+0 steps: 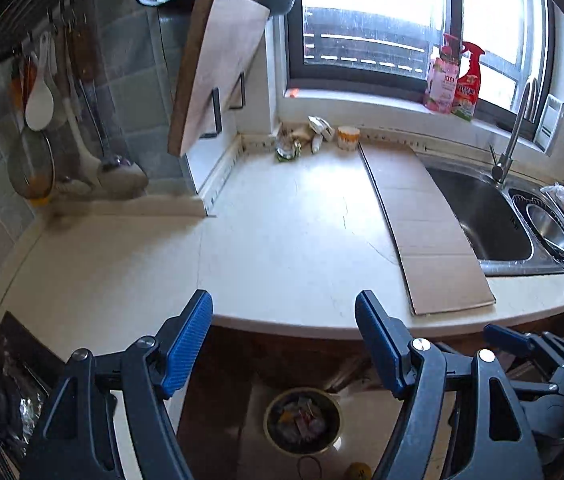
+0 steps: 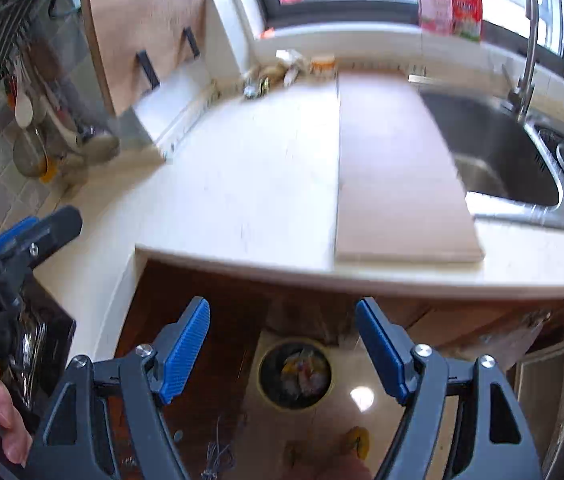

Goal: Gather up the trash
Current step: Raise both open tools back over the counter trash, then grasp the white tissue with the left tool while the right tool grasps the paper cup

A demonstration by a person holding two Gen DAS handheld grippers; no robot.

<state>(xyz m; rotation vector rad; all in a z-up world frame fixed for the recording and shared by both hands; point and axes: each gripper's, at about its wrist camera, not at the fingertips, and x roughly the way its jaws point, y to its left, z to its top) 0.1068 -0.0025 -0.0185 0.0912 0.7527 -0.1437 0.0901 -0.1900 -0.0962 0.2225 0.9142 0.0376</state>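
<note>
A small pile of trash [image 1: 301, 136] lies at the back of the white countertop [image 1: 274, 240] under the window: crumpled wrappers, a green packet and a paper cup [image 1: 348, 137]. It also shows, blurred, in the right wrist view [image 2: 278, 72]. A round bin [image 1: 301, 420] holding trash stands on the floor below the counter edge; it also shows in the right wrist view [image 2: 295, 372]. My left gripper [image 1: 283, 316] is open and empty above the counter's front edge. My right gripper [image 2: 282, 324] is open and empty, in front of the counter above the bin.
A flat cardboard sheet [image 1: 421, 224] lies on the counter beside the steel sink [image 1: 481, 216] with its tap [image 1: 513, 136]. A cutting board [image 1: 214, 68] leans at the back left. Utensils [image 1: 42, 120] hang on the tiled wall. Two bottles [image 1: 453, 76] stand on the windowsill.
</note>
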